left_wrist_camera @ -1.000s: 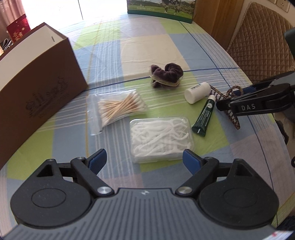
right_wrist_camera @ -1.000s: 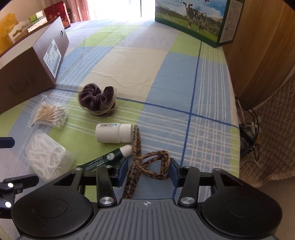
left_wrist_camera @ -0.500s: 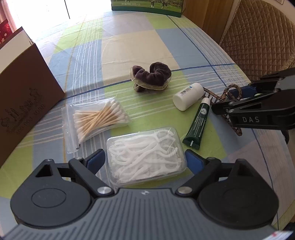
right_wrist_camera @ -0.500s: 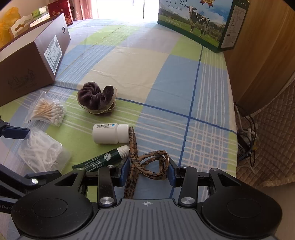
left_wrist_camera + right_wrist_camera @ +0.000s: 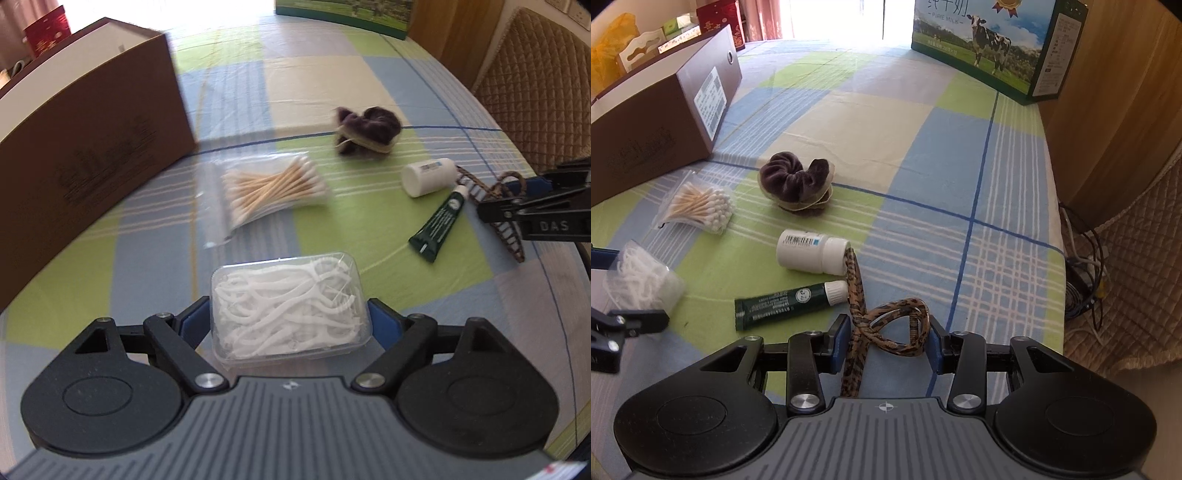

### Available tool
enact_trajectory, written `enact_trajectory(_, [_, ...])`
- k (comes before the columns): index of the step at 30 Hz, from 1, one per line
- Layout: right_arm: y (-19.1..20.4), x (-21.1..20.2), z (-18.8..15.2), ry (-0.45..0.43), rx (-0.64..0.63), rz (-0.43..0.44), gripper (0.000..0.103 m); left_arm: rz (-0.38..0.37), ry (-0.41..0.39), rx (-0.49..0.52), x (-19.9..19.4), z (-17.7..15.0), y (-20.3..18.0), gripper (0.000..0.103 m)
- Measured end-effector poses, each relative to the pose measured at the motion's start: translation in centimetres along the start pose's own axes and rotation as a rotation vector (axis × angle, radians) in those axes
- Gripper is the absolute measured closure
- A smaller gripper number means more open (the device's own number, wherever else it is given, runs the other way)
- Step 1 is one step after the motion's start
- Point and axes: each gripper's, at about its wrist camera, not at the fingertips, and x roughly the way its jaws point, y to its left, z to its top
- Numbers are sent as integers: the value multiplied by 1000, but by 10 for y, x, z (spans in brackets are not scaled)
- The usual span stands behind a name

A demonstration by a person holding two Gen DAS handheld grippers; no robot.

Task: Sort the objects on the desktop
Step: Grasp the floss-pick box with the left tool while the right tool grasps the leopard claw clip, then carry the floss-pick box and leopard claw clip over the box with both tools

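Note:
My left gripper is shut on a clear box of white floss picks, its blue pads against both sides; the box also shows in the right wrist view. My right gripper is shut on a leopard-print hair band, which lies on the cloth with its tail reaching a white pill bottle. A green tube, a bag of cotton swabs and a purple scrunchie lie on the checked tablecloth.
A long brown cardboard box stands at the left. A milk carton box stands at the far edge. A quilted chair and a wooden cabinet are at the right, beyond the table edge.
My left gripper moved forward over the floss pick box and closed on it, then swung left. My right gripper stays around the hair band.

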Motion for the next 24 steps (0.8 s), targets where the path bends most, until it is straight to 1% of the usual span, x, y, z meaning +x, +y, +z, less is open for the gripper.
enact_trajectory(2, [2, -4, -6, 2, 1, 11, 64, 19, 4, -20, -5, -8, 8, 17])
enact_trajectory(4, [3, -10, -11, 0, 21, 31, 67, 36, 7, -39, -9, -17, 15, 17])
enact_trajectory(6, [5, -19, -15, -5, 41, 46, 67, 49, 11, -56, -13, -24, 22, 17])
enact_trajectory(11, [17, -38, -19, -24, 15, 67, 67, 68, 14, -83, -22, -39, 34, 17])
enact_trajectory(17, [40, -61, -15, -73, 5, 139, 67, 80, -2, -90, -32, -49, 43, 17])
enact_trajectory(24, [74, -65, -2, -80, -42, 203, 67, 88, -31, -107, -47, -55, 55, 17])
